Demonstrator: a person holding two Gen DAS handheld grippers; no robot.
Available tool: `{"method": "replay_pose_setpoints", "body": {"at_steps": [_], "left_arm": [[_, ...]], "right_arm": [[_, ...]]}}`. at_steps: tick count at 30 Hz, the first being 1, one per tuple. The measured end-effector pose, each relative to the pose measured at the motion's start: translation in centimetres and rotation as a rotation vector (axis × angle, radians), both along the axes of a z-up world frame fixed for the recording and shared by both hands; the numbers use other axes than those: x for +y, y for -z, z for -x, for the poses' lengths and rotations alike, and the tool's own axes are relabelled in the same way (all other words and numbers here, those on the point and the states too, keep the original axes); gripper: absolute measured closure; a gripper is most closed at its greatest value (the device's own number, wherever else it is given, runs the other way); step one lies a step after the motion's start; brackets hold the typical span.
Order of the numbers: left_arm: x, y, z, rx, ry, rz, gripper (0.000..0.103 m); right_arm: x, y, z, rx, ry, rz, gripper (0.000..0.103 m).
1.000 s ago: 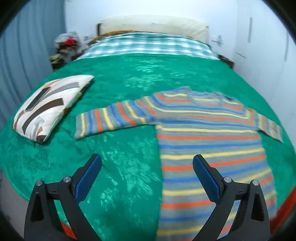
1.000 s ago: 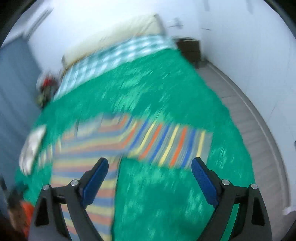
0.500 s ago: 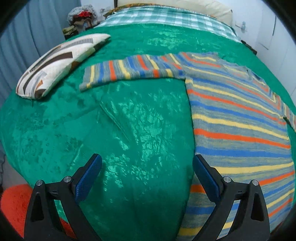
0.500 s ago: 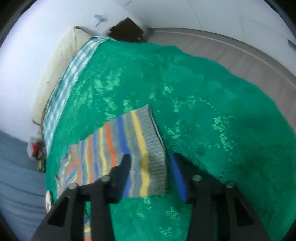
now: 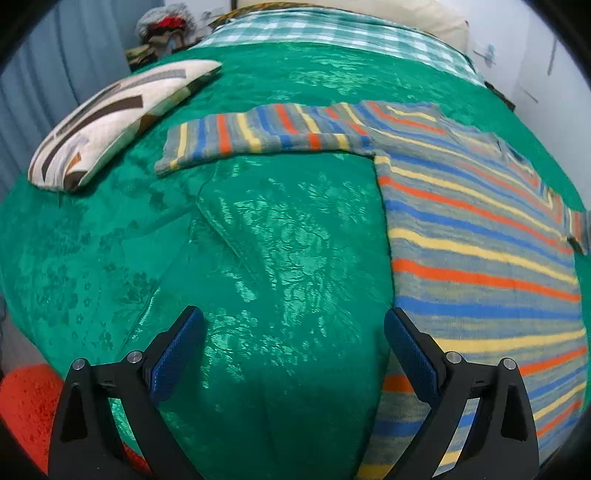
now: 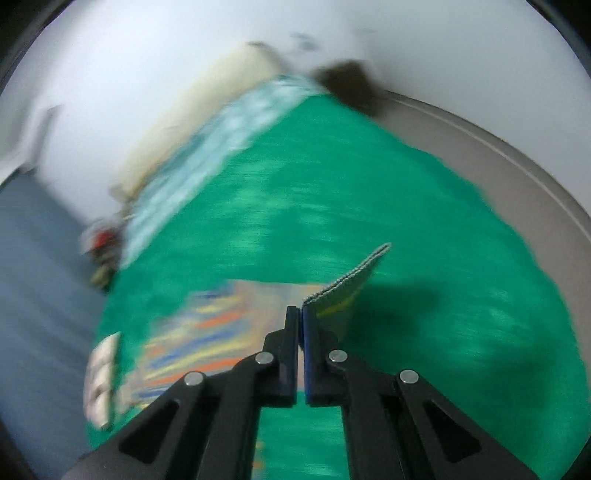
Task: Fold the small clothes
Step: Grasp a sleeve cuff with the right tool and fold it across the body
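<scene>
A striped sweater [image 5: 472,236] in grey, blue, orange and yellow lies flat on the green bedspread [image 5: 266,251], its left sleeve [image 5: 258,136] stretched out toward the pillow. My left gripper [image 5: 293,343] is open and empty, low over the bedspread just left of the sweater's body. My right gripper [image 6: 300,314] is shut on the cuff of the sweater's right sleeve [image 6: 347,291] and holds it lifted off the bed. The sweater body [image 6: 207,339] shows blurred to the left in the right wrist view.
A white pillow with brown stripes [image 5: 114,118] lies at the left of the bed. A checked blanket [image 5: 325,33] covers the bed's head. An orange rug [image 5: 29,410] is on the floor at lower left. Grey floor [image 6: 517,155] runs along the bed's right side.
My right gripper closed on the right sleeve cuff and lifted it off the bed. My left gripper came lower and closer to the bedspread beside the sweater's body.
</scene>
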State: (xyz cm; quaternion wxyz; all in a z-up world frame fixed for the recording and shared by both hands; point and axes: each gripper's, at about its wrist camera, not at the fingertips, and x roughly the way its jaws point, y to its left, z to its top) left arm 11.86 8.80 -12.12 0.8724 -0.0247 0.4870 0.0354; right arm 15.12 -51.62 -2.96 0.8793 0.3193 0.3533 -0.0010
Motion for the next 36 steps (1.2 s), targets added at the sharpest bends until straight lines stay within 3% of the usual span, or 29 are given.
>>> {"method": "replay_pose_setpoints", "body": {"at_steps": [4,7,8,9,10,15,19,22,25,27,28,29,33,36], "left_arm": [[1.1,-0.2,0.1,-0.003,-0.035,0.03,0.004],[1.7,-0.2,0.1,0.003,-0.047,0.042,0.004],[1.9,-0.2,0.1,0.008,-0.05,0.045,0.004],[2.0,-0.1,0.1,0.013,-0.054,0.047,0.004],[2.1,0.0,0.1,0.016,-0.056,0.048,0.004],[1.8,0.1,-0.1,0.013,-0.047,0.042,0.004],[0.7,0.4,-0.5,0.013,-0.021,0.016,0.004],[-0.6,0.7,-0.4,0.013,0.014,-0.037,0.004],[-1.6,0.9,-0.2,0.015,0.052,-0.09,0.004],[-1.8,1.1,0.0,0.022,0.067,-0.112,0.004],[-1.7,1.1,0.0,0.025,0.069,-0.113,0.004],[-1.6,1.1,0.0,0.028,0.067,-0.107,0.004],[-1.2,1.2,-0.5,0.03,0.05,-0.072,0.004],[-1.3,1.4,-0.9,0.034,0.043,-0.07,0.004]], "right_arm": [[10.2,-4.3,-4.8,-0.074,-0.249,0.028,0.101],[17.4,-4.1,-8.5,-0.079,-0.385,0.029,0.099],[19.2,-3.4,-9.6,-0.065,-0.425,0.032,0.095],[20.5,-2.6,-10.4,-0.03,-0.461,0.028,0.08],[21.8,-1.3,-11.0,0.018,-0.495,0.013,0.074],[20.0,-0.5,-9.8,0.0,-0.442,0.042,0.073],[18.6,1.4,-9.4,0.122,-0.435,0.21,0.073],[19.6,4.2,-9.2,0.163,-0.543,0.284,0.073],[19.8,7.7,-9.5,0.166,-0.514,0.312,0.073],[18.6,11.0,-9.9,0.249,-0.46,0.352,0.074],[17.8,13.3,-10.2,0.346,-0.45,0.363,0.081],[17.2,14.1,-10.0,0.349,-0.462,0.35,0.082],[15.8,11.1,-9.4,0.285,-0.441,0.303,0.082],[16.3,8.4,-10.1,0.221,-0.457,0.357,0.079]]}}
